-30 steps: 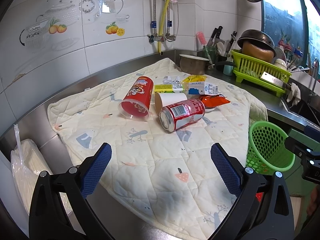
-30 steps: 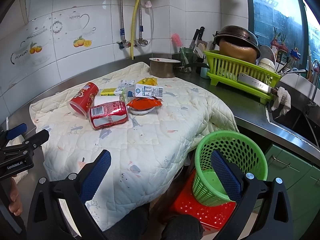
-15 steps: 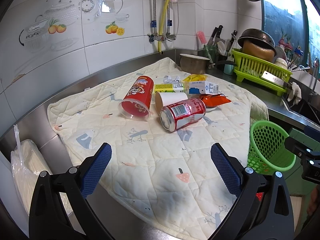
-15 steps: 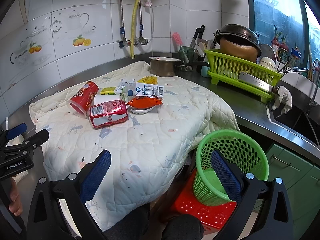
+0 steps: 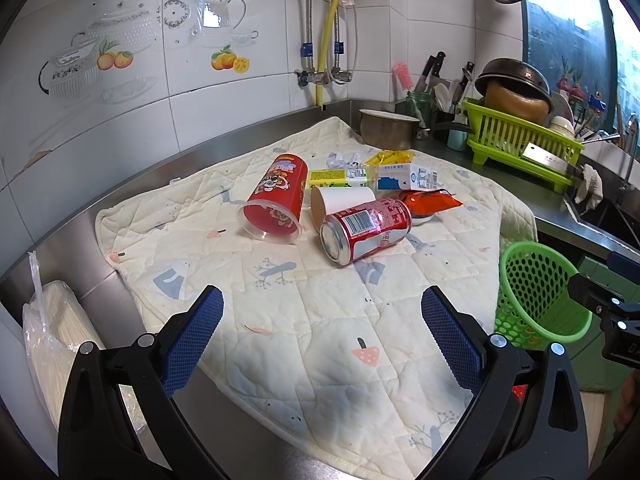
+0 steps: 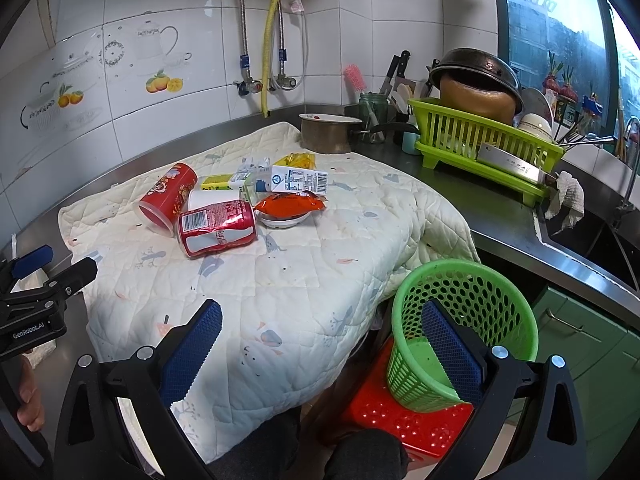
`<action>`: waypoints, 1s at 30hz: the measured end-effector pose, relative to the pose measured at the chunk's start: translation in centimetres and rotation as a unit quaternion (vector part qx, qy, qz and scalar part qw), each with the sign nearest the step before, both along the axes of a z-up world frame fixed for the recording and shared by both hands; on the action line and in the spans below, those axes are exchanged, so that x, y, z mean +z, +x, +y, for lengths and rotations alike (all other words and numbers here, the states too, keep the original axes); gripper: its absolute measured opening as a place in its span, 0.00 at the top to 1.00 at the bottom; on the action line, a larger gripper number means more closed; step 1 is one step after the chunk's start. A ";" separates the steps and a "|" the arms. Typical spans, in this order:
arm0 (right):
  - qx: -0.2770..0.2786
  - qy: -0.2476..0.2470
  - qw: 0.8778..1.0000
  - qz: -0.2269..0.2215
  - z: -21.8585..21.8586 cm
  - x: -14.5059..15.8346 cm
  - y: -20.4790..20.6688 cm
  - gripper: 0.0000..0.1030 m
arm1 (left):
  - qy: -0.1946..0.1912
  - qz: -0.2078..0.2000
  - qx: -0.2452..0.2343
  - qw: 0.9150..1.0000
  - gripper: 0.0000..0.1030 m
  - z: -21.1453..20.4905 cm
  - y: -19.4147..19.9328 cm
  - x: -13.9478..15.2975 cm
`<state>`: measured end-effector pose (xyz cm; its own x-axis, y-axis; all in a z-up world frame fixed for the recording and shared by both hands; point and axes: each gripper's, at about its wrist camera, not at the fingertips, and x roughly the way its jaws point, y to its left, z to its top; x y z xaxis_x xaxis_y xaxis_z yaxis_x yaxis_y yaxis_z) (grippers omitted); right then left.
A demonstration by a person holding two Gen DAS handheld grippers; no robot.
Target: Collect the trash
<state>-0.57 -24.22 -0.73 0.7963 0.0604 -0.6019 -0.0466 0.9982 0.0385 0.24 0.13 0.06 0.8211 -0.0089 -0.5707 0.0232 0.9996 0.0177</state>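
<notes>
Both claws stand apart and empty. The soda can point(image 5: 365, 229) lies on its side on the quilt-covered bench point(image 5: 224, 124), ahead of the left claw point(image 5: 320, 322), its long axis angled right and away. Left is nearer. The green basket point(image 6: 460, 328) waits under the right claw point(image 6: 320, 334).

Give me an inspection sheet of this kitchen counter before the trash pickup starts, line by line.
Surface: steel counter under a quilted cloth.
Job's things: red can, red cup, white paper cup, orange packet and cartons lying on the cloth; green basket on a red stool.
Clutter: dish rack, pot, bagged item.
Grippers: left gripper and right gripper open, holding nothing.
Cables: nothing seen; yellow hose on the wall.
Surroundings: tiled wall, window.
</notes>
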 end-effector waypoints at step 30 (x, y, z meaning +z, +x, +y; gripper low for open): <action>0.017 0.000 1.000 0.001 0.5 -0.5 0.9 0.06 | 0.004 -0.005 0.007 1.000 0.05 0.9 1.1 -0.1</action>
